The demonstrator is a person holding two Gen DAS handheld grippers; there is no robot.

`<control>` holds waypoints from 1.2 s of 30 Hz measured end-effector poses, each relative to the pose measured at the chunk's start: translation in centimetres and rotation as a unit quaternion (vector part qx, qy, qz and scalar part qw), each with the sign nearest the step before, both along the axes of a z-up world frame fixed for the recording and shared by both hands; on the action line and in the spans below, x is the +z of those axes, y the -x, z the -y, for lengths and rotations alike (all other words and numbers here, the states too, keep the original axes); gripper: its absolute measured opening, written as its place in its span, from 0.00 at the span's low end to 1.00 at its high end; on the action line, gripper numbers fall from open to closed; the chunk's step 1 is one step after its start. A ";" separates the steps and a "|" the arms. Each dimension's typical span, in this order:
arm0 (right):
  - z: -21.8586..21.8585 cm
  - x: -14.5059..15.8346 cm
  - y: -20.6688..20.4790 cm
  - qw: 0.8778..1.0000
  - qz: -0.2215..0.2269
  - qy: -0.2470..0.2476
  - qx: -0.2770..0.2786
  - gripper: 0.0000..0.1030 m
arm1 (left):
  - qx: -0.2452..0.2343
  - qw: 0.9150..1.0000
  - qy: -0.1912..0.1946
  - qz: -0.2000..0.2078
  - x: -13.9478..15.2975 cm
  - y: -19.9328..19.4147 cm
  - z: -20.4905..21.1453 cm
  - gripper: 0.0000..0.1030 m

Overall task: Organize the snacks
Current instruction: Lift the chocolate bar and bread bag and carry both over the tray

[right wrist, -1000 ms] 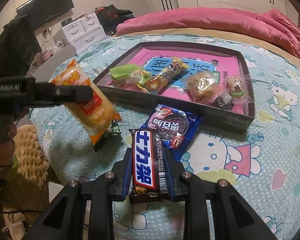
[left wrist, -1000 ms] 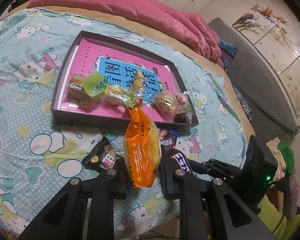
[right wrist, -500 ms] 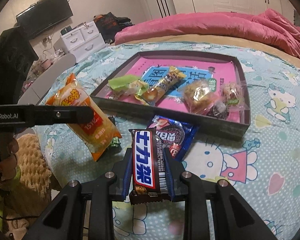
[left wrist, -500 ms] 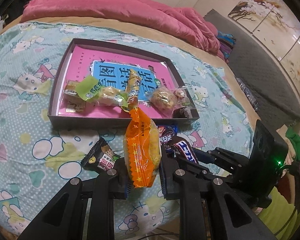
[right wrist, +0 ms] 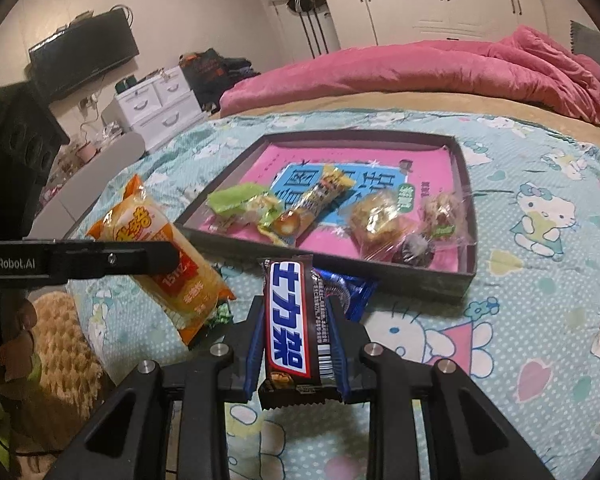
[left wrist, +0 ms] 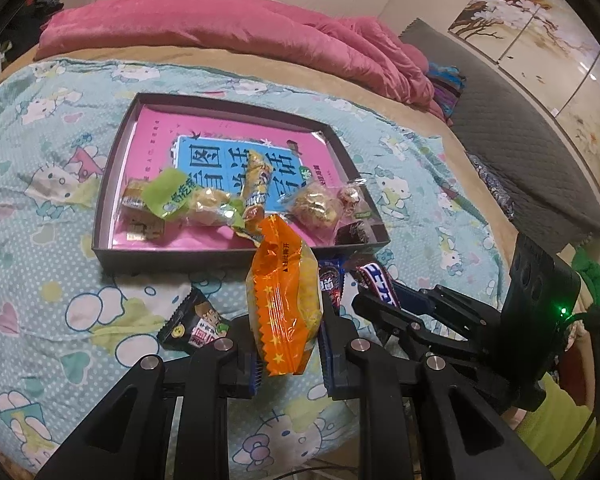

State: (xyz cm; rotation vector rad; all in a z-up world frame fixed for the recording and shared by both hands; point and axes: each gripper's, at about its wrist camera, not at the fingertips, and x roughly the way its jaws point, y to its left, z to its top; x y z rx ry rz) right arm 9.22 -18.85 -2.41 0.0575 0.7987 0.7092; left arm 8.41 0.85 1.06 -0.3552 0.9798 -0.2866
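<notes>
Not much moved in the last second, just small wobbles. My right gripper (right wrist: 298, 344) tipped up a touch, so ahead of it the tray (right wrist: 340, 276) sits lower in its camera and more of the far wall shows. The blue cookie packet (right wrist: 356, 292) just past its fingers has slid mostly behind the chocolate bar (right wrist: 288, 328). Off to its left, the orange packet (right wrist: 168, 264) hangs a bit lower. My left gripper (left wrist: 288, 360) rolled slightly, and to its right the bar now pokes up higher.
</notes>
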 end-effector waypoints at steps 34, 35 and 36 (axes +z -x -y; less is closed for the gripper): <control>2.1 0.4 -1.3 0.998 0.003 -0.022 -0.056 0.29 | 0.112 0.992 0.007 0.058 3.3 -0.6 -7.7 0.22; 2.2 0.5 -1.3 0.998 0.005 -0.023 -0.059 0.29 | 0.114 0.992 0.007 0.059 3.3 -0.7 -7.9 0.22; 2.3 0.5 -1.3 0.998 0.005 -0.024 -0.060 0.29 | 0.117 0.991 0.007 0.060 3.4 -0.7 -8.1 0.22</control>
